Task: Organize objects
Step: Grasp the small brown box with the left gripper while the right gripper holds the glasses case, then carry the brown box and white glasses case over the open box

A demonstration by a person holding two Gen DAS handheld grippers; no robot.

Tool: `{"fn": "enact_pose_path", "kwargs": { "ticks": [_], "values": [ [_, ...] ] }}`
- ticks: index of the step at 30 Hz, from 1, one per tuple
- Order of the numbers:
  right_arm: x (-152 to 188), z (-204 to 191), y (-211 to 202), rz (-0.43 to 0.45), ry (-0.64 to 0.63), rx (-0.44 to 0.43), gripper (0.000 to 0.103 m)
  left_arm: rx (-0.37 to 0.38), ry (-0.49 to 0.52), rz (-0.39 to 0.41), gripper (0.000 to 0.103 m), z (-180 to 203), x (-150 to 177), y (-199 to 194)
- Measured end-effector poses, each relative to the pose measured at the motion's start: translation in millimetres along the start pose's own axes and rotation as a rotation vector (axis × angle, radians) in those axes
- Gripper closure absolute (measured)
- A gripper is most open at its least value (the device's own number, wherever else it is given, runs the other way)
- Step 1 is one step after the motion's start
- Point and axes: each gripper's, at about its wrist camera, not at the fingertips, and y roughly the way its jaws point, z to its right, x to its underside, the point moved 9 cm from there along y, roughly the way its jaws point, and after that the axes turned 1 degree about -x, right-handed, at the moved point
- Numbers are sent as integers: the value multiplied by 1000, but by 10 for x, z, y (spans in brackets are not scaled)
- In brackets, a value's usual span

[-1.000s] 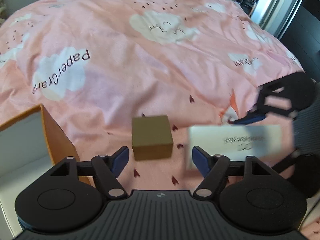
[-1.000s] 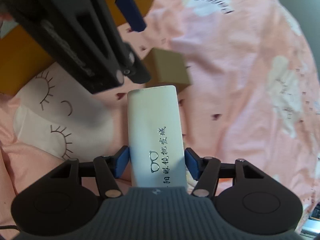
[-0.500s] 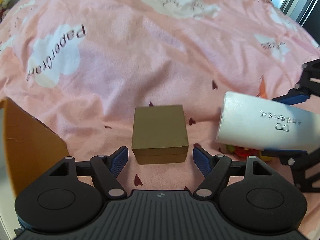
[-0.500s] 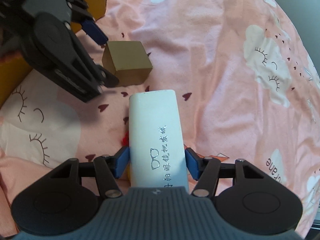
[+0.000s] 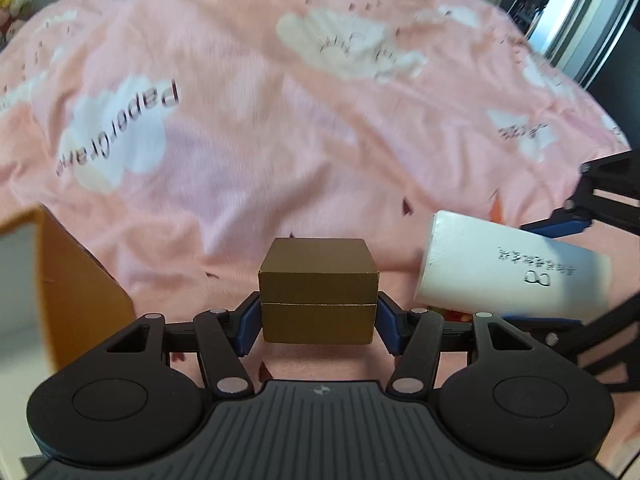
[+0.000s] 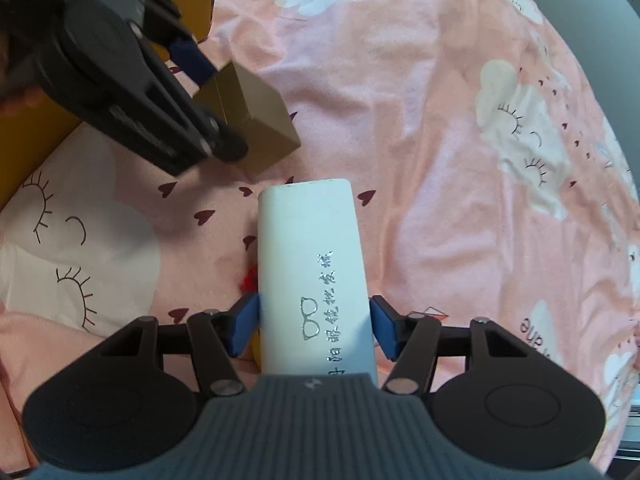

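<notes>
A small brown cardboard box (image 5: 318,284) rests on the pink bedspread between the fingers of my left gripper (image 5: 318,314). Its jaws are closing, and both blue pads touch the box's sides. From the right wrist view the same brown box (image 6: 260,120) looks tilted, with the left gripper (image 6: 208,92) clamped around it at the upper left. My right gripper (image 6: 314,322) is shut on a white glasses case (image 6: 310,248) printed with a glasses logo. The white case (image 5: 504,276) pokes in from the right, just beside the brown box.
An open orange carton (image 5: 76,280) stands at the left, close to the left gripper. The pink bedspread (image 5: 320,120) with cloud prints stretches ahead. A small red and yellow item (image 6: 250,278) peeks from under the white case. A doorway (image 5: 576,16) lies far right.
My left gripper moved forward around the brown box and its wide jaws narrowed onto the box's sides. The right gripper with the white case drifted slightly and rolled.
</notes>
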Motion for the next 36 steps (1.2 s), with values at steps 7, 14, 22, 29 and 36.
{"fn": "enact_pose_path", "kwargs": {
  "ticks": [7,14,22,29,36],
  "values": [
    [-166,-111,-401,74,-64,40,41,72,58,13,36,19,20,-514],
    [-640,-488,-995,196,-216,68,41,34,178,28,36,-345,111,-1364],
    [-1481,-1038,-1402,341,-363,31,41,-139,365,-64,36,-1095,462,-1796],
    [-2065,-1555,-1194,344,-486,-34,41,-223,597,-209,36,-1407,781,-1668],
    [-2358,-1870,-789,311,-614,-46,41,-290,786,-312,36,-1583,947,-1416]
  ]
}}
